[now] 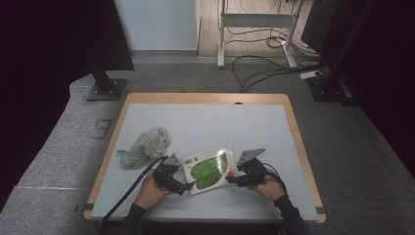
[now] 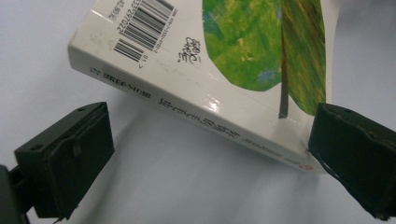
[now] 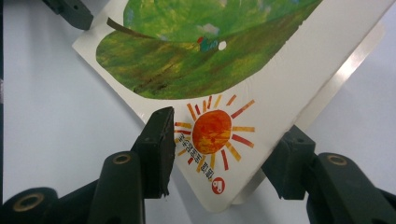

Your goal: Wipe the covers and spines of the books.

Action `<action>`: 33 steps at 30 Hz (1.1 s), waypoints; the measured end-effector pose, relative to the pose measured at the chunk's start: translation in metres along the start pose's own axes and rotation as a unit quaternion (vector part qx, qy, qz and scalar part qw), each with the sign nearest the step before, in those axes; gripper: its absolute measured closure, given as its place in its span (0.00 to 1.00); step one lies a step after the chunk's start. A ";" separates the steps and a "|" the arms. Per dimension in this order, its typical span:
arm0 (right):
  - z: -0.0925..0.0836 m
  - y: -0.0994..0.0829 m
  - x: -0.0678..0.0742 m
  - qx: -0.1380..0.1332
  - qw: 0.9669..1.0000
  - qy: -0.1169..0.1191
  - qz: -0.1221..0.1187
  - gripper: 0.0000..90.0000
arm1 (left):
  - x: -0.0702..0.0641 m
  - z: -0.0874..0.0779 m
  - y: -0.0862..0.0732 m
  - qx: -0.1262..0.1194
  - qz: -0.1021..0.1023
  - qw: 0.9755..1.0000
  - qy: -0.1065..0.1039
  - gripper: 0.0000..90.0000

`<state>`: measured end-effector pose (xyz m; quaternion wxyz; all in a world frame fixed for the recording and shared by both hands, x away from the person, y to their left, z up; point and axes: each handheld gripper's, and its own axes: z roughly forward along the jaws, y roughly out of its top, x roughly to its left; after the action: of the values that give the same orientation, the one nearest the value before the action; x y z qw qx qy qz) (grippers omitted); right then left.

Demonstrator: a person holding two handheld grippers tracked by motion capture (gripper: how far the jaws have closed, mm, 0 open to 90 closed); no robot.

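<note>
A picture book (image 1: 210, 169) with a green leaf and an orange sun on its white cover lies near the table's front edge, between my two grippers. My left gripper (image 1: 185, 187) is at the spine end. In the left gripper view its jaws (image 2: 212, 135) stand wide apart, and the right-hand one touches the corner of the book (image 2: 224, 56) at the spine. My right gripper (image 1: 231, 180) is at the sun corner. In the right gripper view the book's (image 3: 224, 70) corner lies between the jaws of that gripper (image 3: 229, 135). One jaw is over the cover and the other under its raised edge, with room left between them.
A crumpled grey-and-white knitted cloth (image 1: 145, 145) lies left of the book. The pale table top (image 1: 205, 122) has a wooden rim. A cable trails from the left gripper over the front edge. Stands and floor cables lie beyond the table.
</note>
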<state>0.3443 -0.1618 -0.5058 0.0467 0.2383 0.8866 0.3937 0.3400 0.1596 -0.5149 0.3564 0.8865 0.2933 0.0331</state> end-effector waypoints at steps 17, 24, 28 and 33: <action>-0.005 -0.005 -0.004 -0.014 1.000 0.015 0.018 0.47 | -0.007 -0.001 0.011 -0.027 -0.006 1.000 0.010 0.14; -0.006 -0.001 -0.011 -0.006 0.999 -0.021 0.028 0.36 | -0.009 -0.005 0.013 -0.033 0.002 0.999 0.024 0.20; -0.001 0.000 -0.020 -0.005 0.998 -0.022 0.053 0.30 | -0.010 -0.005 0.014 -0.031 0.006 0.999 0.028 0.20; 0.007 0.004 -0.034 -0.008 0.996 -0.009 0.087 0.24 | -0.011 -0.008 0.016 -0.033 0.009 0.999 0.031 0.23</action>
<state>0.3779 -0.1702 -0.5111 0.0223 0.3182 0.8586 0.4013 0.3367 0.1492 -0.4971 0.3759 0.8754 0.2948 0.0740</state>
